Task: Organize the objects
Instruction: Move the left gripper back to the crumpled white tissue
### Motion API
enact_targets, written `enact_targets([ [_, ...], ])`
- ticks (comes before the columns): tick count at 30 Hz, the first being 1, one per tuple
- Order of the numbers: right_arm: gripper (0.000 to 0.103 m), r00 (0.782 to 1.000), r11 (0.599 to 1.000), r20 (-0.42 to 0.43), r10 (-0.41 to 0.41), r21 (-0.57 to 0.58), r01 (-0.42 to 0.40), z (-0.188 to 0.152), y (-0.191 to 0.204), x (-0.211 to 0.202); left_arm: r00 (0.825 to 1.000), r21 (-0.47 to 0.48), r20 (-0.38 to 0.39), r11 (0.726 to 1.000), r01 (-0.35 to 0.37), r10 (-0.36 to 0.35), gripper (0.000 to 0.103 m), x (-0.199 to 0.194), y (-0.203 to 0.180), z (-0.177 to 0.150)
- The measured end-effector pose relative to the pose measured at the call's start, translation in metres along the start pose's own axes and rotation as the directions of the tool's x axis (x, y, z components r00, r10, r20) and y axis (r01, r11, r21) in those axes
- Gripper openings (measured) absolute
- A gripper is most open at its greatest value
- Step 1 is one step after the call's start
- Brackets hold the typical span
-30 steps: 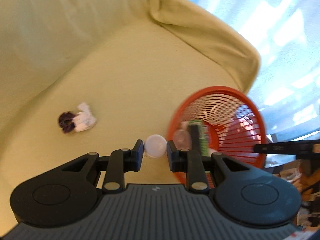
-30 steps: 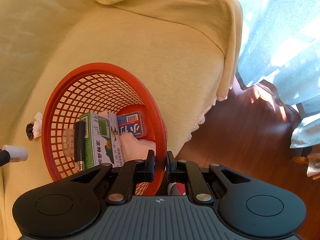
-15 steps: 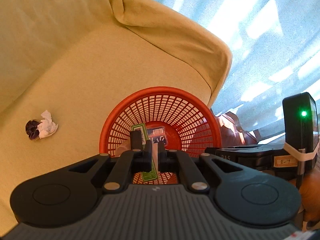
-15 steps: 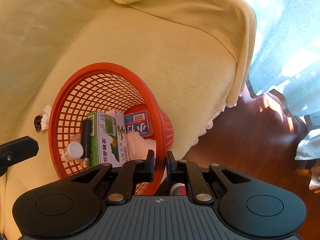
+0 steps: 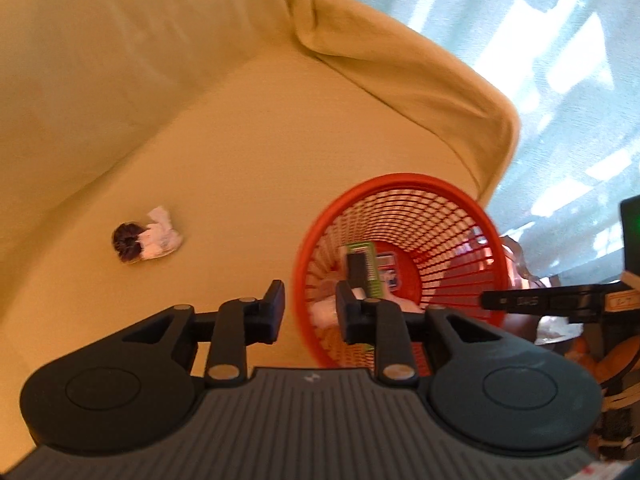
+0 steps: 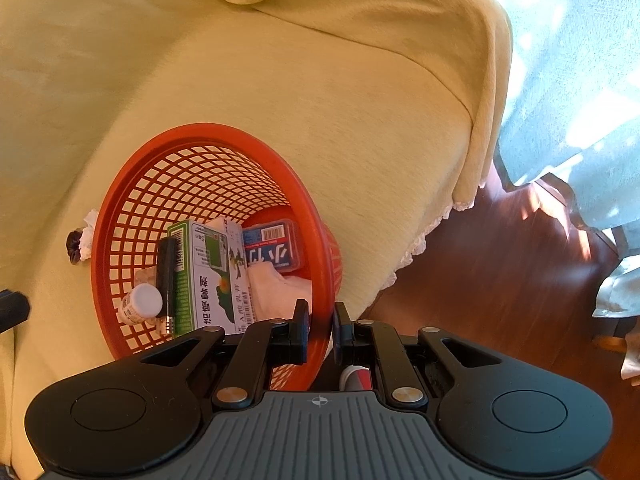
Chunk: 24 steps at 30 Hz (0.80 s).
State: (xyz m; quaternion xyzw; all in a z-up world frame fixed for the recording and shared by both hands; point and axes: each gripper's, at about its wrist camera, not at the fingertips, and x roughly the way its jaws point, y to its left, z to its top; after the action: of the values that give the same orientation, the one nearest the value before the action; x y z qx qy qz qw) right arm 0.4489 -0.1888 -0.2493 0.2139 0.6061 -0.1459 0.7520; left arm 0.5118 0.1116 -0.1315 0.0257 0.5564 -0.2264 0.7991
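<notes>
Since half a second ago: left gripper (image 5: 310, 316) swung leftward off the basket centre, jaws now spread apart with nothing between them; a second ago held the small white bottle, now lying in the basket. Right gripper (image 6: 321, 330) unchanged in place, clamped on the near rim of the red basket (image 6: 208, 136), rim pinched between both fingers.

Red mesh basket (image 5: 404, 184) resting on yellow-covered sofa seat (image 5: 224, 152), near the front right corner by the armrest (image 6: 392, 28). Tilted toward the right gripper, it seems; hard to confirm through fisheye.

Inside basket, right wrist view: white bottle (image 6: 140, 304) with white cap at lower left, touching a black cylinder (image 6: 167, 280) that leans on a green-and-white box (image 6: 212, 276). Blue packet with barcode (image 6: 274, 246) behind the box, against the far wall. Pale cloth (image 6: 280, 288) just beside the box, under the packet's near edge. Same contents blurred in left wrist view; green box (image 5: 366, 268) and black cylinder (image 5: 358, 270) recognisable.

Still on the seat, outside the basket: crumpled white tissue (image 5: 162, 236) touching a dark brown scrunchie-like item (image 5: 127, 242), well apart from basket to its left. Both partly visible behind basket rim in right view (image 6: 80, 240).

Wooden floor (image 6: 500, 280) and pale curtain (image 6: 580, 80) to the right of the sofa.
</notes>
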Motion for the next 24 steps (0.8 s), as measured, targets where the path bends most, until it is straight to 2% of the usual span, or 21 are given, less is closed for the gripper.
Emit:
enact_targets([
  [9,0.008,1.000,0.999,-0.018,-0.015,0.035,0.016,0.001,-0.005,0.002,0.990,-0.054,0.002,0.989,-0.138,0.138,0.025,0.006,0.073,-0.006],
  [14,0.008,0.999,0.998,-0.024,-0.031,0.062,0.033,0.003,-0.004,0.002,0.983,-0.056,0.011,0.982,-0.180,0.181,0.029,0.019,0.105,-0.004],
  [19,0.008,0.999,0.995,-0.020,-0.042,0.088,0.044,0.005,-0.001,-0.001,0.982,-0.026,0.008,0.982,-0.190,0.190,0.029,0.042,0.128,0.000],
  [24,0.008,0.998,0.992,-0.017,-0.057,0.115,0.059,0.006,-0.001,-0.003,0.984,0.053,-0.015,0.983,-0.177,0.178,0.032,0.079,0.140,0.005],
])
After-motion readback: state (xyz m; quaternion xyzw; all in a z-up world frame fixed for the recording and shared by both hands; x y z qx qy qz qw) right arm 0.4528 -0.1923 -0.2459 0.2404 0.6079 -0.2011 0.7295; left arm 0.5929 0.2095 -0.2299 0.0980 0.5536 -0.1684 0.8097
